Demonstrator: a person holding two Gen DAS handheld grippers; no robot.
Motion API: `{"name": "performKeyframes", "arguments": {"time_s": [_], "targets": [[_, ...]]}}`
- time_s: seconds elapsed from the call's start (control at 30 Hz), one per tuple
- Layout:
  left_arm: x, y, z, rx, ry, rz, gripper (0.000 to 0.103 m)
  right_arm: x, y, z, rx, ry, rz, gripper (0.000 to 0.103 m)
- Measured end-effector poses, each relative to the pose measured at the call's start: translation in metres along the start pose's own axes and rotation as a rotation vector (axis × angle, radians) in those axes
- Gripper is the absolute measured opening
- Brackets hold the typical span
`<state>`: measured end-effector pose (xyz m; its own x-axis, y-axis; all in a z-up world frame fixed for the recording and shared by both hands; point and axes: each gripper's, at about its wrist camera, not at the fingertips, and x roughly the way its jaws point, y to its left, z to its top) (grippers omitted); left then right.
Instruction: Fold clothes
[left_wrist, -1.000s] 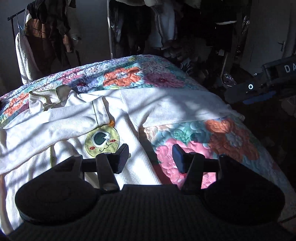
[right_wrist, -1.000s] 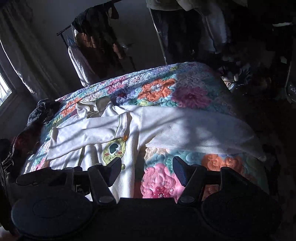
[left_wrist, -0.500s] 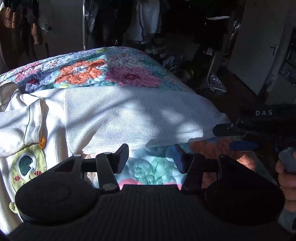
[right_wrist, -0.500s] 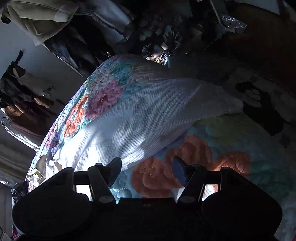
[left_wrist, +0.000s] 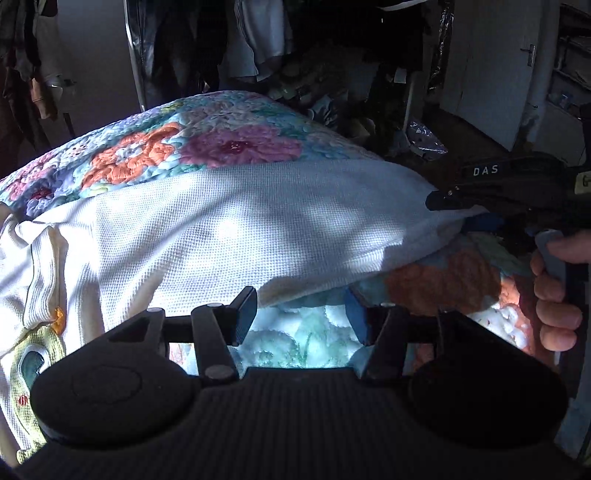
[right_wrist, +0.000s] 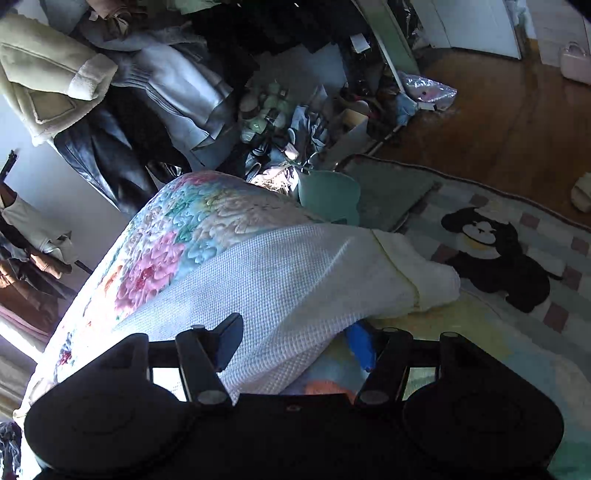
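Note:
A white waffle-knit garment lies on a floral quilt (left_wrist: 221, 144) on the bed. Its body with a yellow-green patch (left_wrist: 37, 354) is at the left, and one long sleeve (left_wrist: 258, 229) stretches to the right. My left gripper (left_wrist: 301, 315) is open at the sleeve's near edge, with only quilt between its fingers. My right gripper (right_wrist: 295, 343) is rolled on its side near the cuff. Its jaws are closing with the sleeve (right_wrist: 295, 280) between them, and the pads still stand apart. From the left wrist, the right gripper (left_wrist: 461, 212) shows at the sleeve end, held by a hand (left_wrist: 554, 295).
Hanging clothes (left_wrist: 221, 44) and floor clutter (right_wrist: 295, 122) crowd the space behind the bed. A rug with a black-and-white animal figure (right_wrist: 491, 254) lies beside the bed on a wooden floor (right_wrist: 498, 110). A white door (left_wrist: 491, 74) stands at the right.
Both grippers moved right along the sleeve, away from the patch. The right one dropped, rolled and came onto the sleeve near the cuff, so cloth now lies between its jaws.

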<state>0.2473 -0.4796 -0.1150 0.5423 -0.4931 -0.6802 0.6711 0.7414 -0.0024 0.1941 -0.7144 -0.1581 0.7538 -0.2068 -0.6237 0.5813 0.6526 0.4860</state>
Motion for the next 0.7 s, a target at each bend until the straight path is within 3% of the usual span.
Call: {"name": "performKeyframes", "arguments": {"time_s": [0.07, 0.2, 0.27, 0.4, 0.53, 0.63, 0.7], "targets": [[-0.008, 0.002, 0.002, 0.008, -0.018, -0.001, 0.052, -0.002, 0.004, 0.003, -0.072, -0.012, 0.013, 0.014], [-0.019, 0.007, 0.005, 0.023, -0.054, -0.028, 0.052, -0.025, 0.022, 0.007, -0.177, -0.065, 0.124, 0.010], [-0.026, 0.016, 0.002, -0.001, -0.063, -0.070, 0.053, -0.038, 0.037, 0.007, -0.211, -0.053, 0.242, 0.009], [-0.045, 0.060, -0.006, -0.222, -0.037, -0.147, 0.053, -0.063, 0.074, -0.007, -0.346, -0.031, 0.460, 0.009], [-0.075, 0.116, -0.015, -0.462, -0.074, -0.215, 0.054, -0.067, 0.109, -0.033, -0.506, 0.033, 0.573, 0.009], [-0.093, 0.144, -0.020, -0.514, -0.071, -0.208, 0.055, -0.068, 0.137, -0.062, -0.606, 0.090, 0.652, 0.009], [-0.100, 0.153, -0.022, -0.511, -0.059, -0.183, 0.055, -0.069, 0.160, -0.086, -0.686, 0.104, 0.638, 0.009]]}}
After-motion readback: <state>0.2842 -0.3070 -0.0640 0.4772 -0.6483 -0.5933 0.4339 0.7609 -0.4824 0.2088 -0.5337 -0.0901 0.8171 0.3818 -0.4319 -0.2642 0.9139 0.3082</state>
